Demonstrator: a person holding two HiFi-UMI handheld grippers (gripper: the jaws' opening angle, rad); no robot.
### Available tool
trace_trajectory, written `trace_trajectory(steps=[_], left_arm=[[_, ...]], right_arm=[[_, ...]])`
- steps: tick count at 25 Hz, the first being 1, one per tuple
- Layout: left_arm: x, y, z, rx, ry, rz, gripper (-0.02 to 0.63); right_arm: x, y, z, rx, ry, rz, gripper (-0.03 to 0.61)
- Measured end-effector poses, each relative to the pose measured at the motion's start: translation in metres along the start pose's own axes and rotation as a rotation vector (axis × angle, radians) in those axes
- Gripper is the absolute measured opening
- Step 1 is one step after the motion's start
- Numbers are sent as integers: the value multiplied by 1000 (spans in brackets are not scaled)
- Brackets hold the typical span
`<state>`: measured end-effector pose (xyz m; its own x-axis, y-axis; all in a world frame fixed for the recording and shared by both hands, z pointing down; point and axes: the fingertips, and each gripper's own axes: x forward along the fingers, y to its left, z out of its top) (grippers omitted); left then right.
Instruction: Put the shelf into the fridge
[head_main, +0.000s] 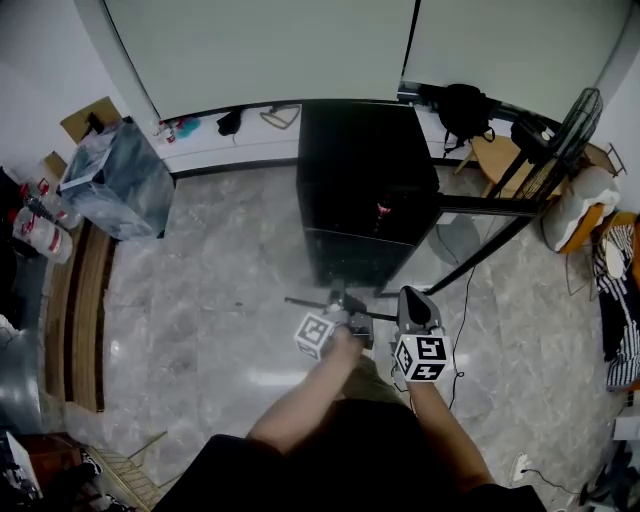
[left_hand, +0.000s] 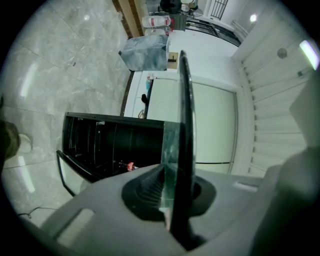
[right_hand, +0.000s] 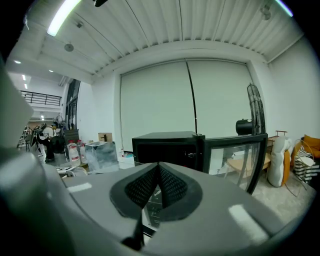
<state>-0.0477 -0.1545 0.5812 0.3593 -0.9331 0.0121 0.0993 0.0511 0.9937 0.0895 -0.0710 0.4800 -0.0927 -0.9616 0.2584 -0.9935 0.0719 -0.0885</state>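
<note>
The carry is on! The shelf (head_main: 310, 301) is up off the floor, hanging between the two tongs, and it's not yet in the fridge (head_main: 365, 190). The left tongs (head_main: 338, 305) are clenched on its dark rim, pads pinching the edge. The right tongs (head_main: 412, 300) look clamped on it too, tips pressed together with the thin pane running through just below them. The fridge stands straight ahead of both tongs, near the shelf but apart from it, with its mouth facing them. Its glass door (head_main: 490, 235) is swung wide, off to the right of the right tongs, so the way in looks free.

Next up, by my read: hold the shelf flat, line its side edges up with the ledges inside that dark cabinet, and slide it forward. Both tongs need to travel together so it doesn't twist. I'd guess the opening is barely wider than the shelf, so there's little room to wander.

The shelf itself is a flat clear pane, glass by the look of it, faintly green at the cut edge, with a slim dark rim. From the left tongs it shows edge-on, just a thin line. It's probably stiff and slippery, so a firm pinch matters.
</note>
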Motion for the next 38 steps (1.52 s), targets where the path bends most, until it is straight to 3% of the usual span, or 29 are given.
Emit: trace_trajectory(steps=[9,16,21,38], left_arm=[[70,12,-11,1,-35,1,23],[95,40,-12,-26,-77,2,21],[118,37,-13,11,-73,-17,21],[157,61,-11,-40,-136,-43,21]], right_arm=[[67,-45,15,-17,25,33,-2],[99,-64,10,1,37,58,-2],[118,-75,6,12,61,77,-2],[130,-105,-4,42,91,52,-2]])
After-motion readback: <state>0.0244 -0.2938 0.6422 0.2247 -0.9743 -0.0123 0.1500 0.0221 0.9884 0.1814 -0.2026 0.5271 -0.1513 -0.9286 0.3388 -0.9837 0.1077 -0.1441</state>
